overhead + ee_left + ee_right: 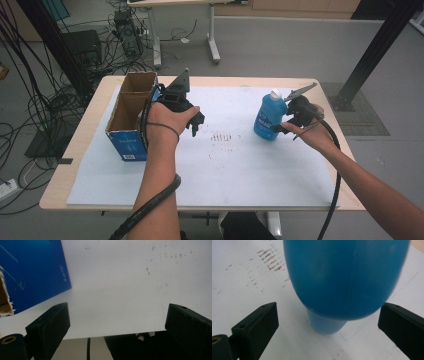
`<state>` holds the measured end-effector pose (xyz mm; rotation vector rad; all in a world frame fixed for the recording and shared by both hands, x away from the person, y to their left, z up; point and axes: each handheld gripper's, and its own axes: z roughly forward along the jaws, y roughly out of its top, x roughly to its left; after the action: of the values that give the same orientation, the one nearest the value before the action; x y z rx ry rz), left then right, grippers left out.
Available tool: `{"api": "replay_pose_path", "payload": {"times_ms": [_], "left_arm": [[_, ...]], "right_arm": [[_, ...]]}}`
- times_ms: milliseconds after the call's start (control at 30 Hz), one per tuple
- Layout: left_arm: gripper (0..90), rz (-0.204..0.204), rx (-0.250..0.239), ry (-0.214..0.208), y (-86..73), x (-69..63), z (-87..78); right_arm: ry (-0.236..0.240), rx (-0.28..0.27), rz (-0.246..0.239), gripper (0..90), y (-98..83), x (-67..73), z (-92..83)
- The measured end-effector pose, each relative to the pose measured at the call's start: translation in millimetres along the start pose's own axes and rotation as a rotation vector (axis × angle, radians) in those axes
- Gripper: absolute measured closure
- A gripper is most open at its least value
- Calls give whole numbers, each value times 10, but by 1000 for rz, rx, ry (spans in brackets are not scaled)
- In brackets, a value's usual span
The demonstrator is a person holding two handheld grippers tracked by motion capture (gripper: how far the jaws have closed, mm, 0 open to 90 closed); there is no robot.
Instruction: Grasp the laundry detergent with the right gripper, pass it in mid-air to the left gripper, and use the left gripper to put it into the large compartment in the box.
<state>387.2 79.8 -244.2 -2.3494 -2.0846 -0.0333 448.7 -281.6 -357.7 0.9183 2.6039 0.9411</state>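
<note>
Left forearm: it came in from the bottom edge of the high view, a black cable trailing under it.
Left gripper (pixel 196 121): it was held over the white sheet (pixel 225 170), just right of the cardboard box (pixel 131 117). In the left gripper view its black jaws stood wide apart with bare paper and nothing else between them, and the box's blue side (pixel 37 272) showed at the upper left.
Right gripper (pixel 280 128): it sat at the right side of the sheet, right up against the blue bottle (pixel 268 116). In the right gripper view the jaws were spread wide, one on each side of the bottle (pixel 342 277); a gap showed beside each pad, so the pads did not press on it.
Blue bottle: it stood upright on the sheet's right part, white cap (pixel 275 93) on top, well apart from the box. From the right gripper view its rounded blue body loomed close and blurred.
White sheet: it covered most of the wooden table (pixel 80 145) and bore a patch of small dark marks (pixel 222 136) near the middle, between the two grippers.
Cardboard box: open-topped, brown inside, blue outside, it stood at the sheet's left edge.
Floor beyond: cables (pixel 45 100) lay at the left, and table legs (pixel 214 47) stood farther back.
</note>
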Motion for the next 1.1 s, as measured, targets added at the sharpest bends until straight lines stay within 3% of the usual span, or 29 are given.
{"api": "replay_pose_path", "payload": {"times_ms": [267,300,500,700,1100], "left_arm": [[63,3,5,6,33,-34,11],[63,9,6,8,39,-51,9],[63,14,5,13,46,-72,-3],[63,6,11,17,54,-53,8],[63,11,9,16,72,-63,2]], "right_arm": [[-20,-55,25,30,-37,33,73],[-32,-89,23,24,-52,42,95],[-79,-152,35,21,-117,57,164],[-87,-228,24,17,-164,94,228],[-116,-282,26,19,-181,131,316]]}}
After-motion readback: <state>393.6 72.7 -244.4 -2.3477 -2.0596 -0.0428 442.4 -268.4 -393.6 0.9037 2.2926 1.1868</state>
